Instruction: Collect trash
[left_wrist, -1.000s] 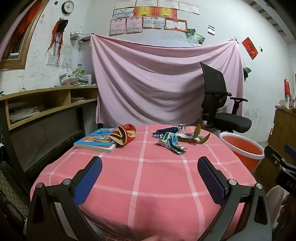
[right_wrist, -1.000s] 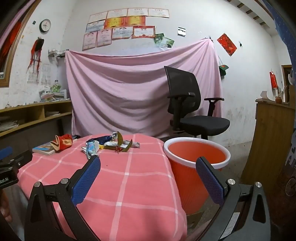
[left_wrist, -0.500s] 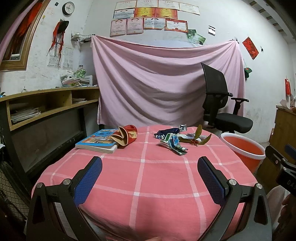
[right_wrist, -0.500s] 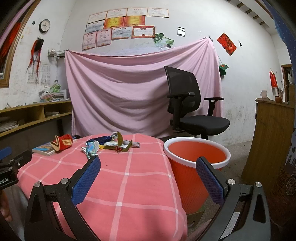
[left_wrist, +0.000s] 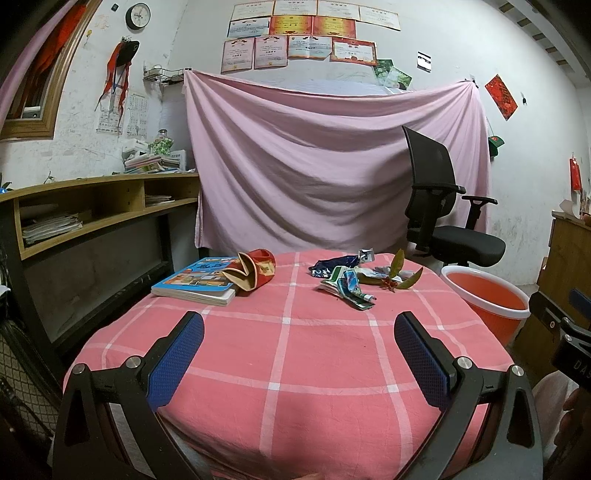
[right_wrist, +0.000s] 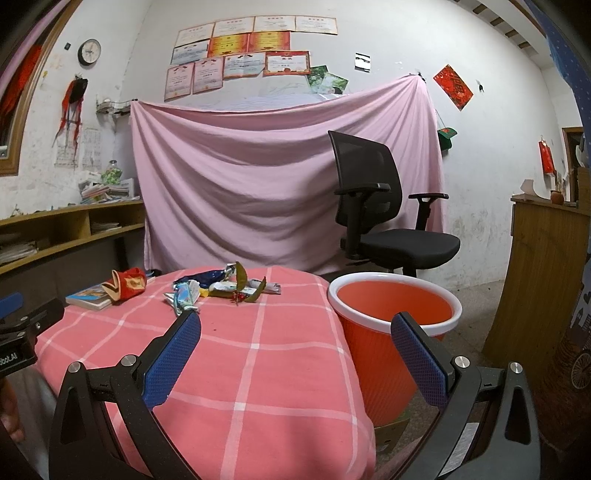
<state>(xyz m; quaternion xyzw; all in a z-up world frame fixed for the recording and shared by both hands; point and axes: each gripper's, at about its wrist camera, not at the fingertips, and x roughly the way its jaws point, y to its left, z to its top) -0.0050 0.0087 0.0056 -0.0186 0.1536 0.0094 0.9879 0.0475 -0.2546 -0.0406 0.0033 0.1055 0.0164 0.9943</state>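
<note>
Your two grippers—left gripper (left_wrist: 295, 354), right gripper (right_wrist: 295, 354)—gape empty; one wrapper pile (left_wrist: 347, 278), one orange bin (right_wrist: 395, 306).

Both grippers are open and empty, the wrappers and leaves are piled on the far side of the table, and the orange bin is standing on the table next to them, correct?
Not quite. The orange bin stands on the floor beside the table, as the right wrist view shows. The rest holds: left gripper and right gripper are open and empty, and the wrappers and leaves lie on the far side.
</note>
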